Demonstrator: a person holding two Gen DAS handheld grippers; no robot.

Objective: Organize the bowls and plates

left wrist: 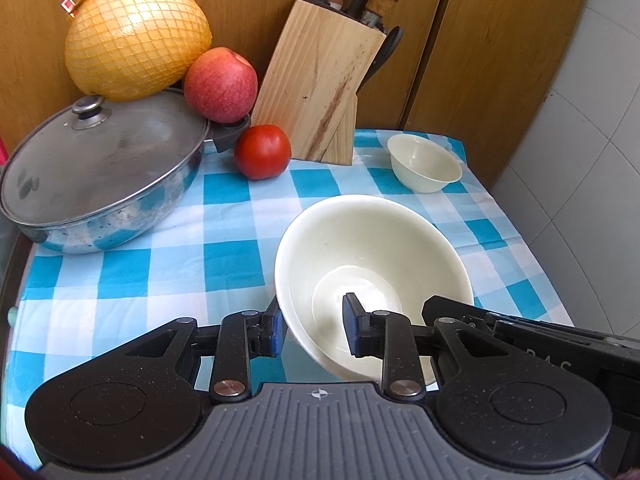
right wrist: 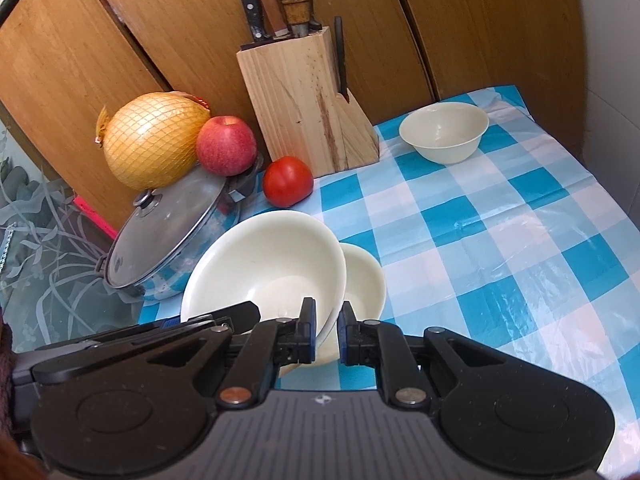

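**Both grippers at one bowl's rim**

While the large bowl (left wrist: 372,272) tilts above the checked desk (left wrist: 132,276), the left gripper (left wrist: 314,326) straddles its near rim, jaws slightly apart, one finger inside, one outside. Open cloth lies toward 10 o'clock; a small bowl (left wrist: 424,164) sits at 1 o'clock near the desk's far edge.

From the right wrist, the right gripper (right wrist: 326,330) pinches the same bowl's rim, nearly closed. Another bowl (right wrist: 364,276) shows just behind it; clear cloth spreads toward 2 o'clock.

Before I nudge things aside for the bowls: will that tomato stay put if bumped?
Probably not. The tomato is round and stands free on the smooth checked cloth, so it would likely roll. Its skin looks glossy, so probably slippery, and it could bruise if squeezed.
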